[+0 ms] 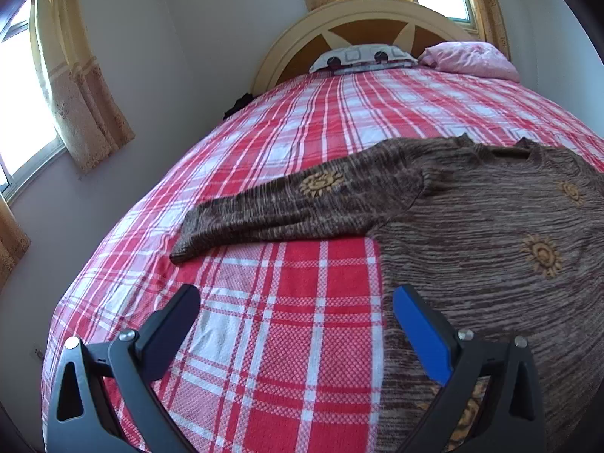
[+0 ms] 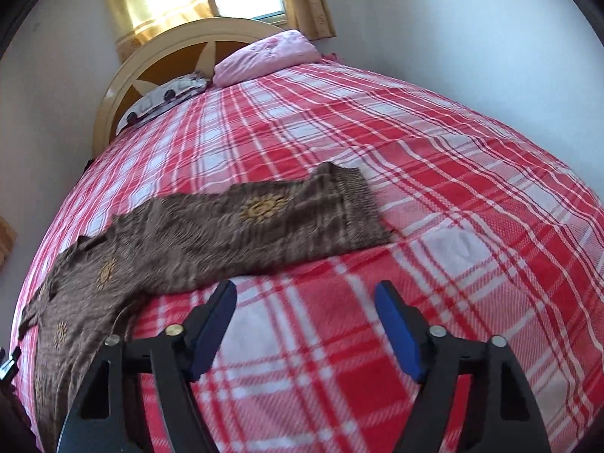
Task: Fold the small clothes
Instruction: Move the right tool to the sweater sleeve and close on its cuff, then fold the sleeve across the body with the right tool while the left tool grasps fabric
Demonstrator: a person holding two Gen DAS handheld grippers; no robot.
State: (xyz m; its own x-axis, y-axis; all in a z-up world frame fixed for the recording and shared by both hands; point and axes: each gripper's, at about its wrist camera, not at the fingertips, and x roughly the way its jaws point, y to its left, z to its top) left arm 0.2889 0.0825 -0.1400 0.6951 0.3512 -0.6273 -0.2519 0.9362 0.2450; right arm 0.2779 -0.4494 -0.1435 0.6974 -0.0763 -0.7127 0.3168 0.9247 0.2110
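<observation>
Surface: bed covered with a red-and-white plaid woven bedspread (image 1: pixel 287 332), filling most of both views
Background: cream arched wooden headboard with brown inset panels (image 1: pixel 362 19) at the far end; yellow-tan curtains (image 1: pixel 75 87) over bright windows; plain white walls
Pillows: white patterned pillow with dark round spots (image 1: pixel 362 58) against the headboard, pink crumpled pillow (image 1: pixel 472 58) just beside it
Garment: brown streaked knit long-sleeved sweater with tan sun motifs (image 1: pixel 490 226) spread flat on the bedspread, neckline toward the headboard
Sleeves: one sleeve (image 1: pixel 271 211) stretched out across the plaid in the left wrist view; the other sleeve (image 2: pixel 302 211) stretched the opposite way in the right wrist view, ribbed cuff at its outer end
Left gripper (image 1: pixel 296 302): jaws spread wide, nothing between them; poised over the boundary of plaid and sweater body, with the blue-padded finger (image 1: pixel 422 336) over brown knit and the black finger (image 1: pixel 170 332) over bare plaid; contact with the cloth cannot be told
Right gripper (image 2: pixel 305 298): jaws spread wide, nothing held; both blue-padded fingers (image 2: pixel 398 332) over bare plaid, near the lower edge of the sleeve but apart from it
Image note: right wrist view slightly blurred
</observation>
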